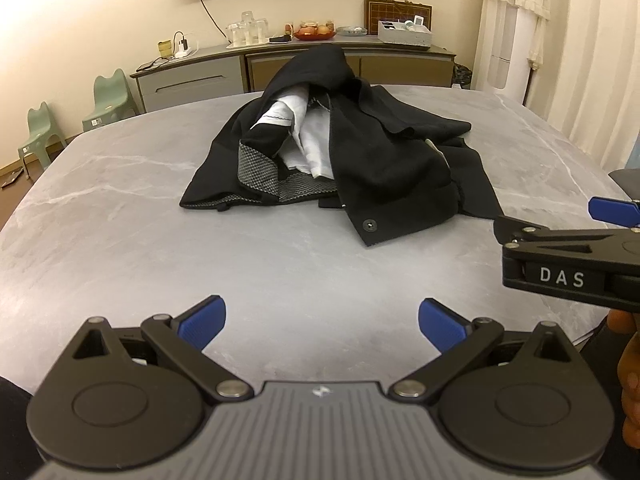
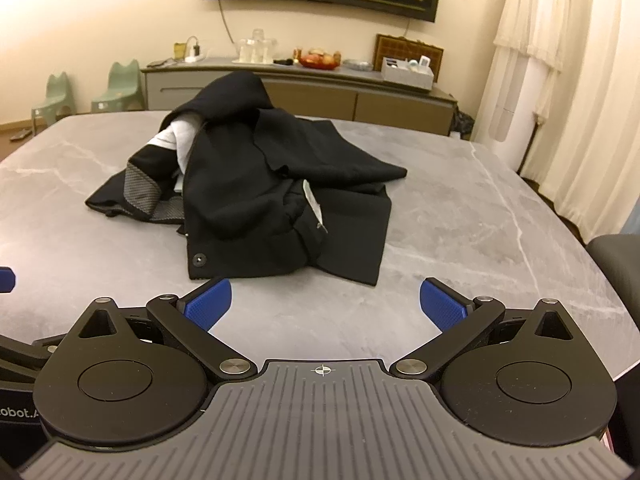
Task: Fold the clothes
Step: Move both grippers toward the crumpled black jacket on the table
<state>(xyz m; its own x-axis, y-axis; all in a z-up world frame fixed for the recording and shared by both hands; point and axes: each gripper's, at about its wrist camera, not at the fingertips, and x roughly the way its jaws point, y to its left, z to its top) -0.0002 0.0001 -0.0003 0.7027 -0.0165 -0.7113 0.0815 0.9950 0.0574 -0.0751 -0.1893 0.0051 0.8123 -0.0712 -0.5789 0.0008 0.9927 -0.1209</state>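
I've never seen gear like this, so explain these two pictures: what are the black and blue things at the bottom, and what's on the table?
They are two hand-held grippers, one in each of a person's hands, each with a camera looking along its blue fingers. One picture is from the left gripper, the other from the right gripper. Both are open and hold nothing. On the grey table lies a crumpled black jacket with white cloth showing inside it, not yet folded.

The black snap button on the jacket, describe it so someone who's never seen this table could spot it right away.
Start at the grey marble table and find the crumpled black jacket heaped on it. Follow the jacket's front flap to its nearest corner: the snap button sits there, a small round glossy stud, the only shiny dot on matte black cloth.
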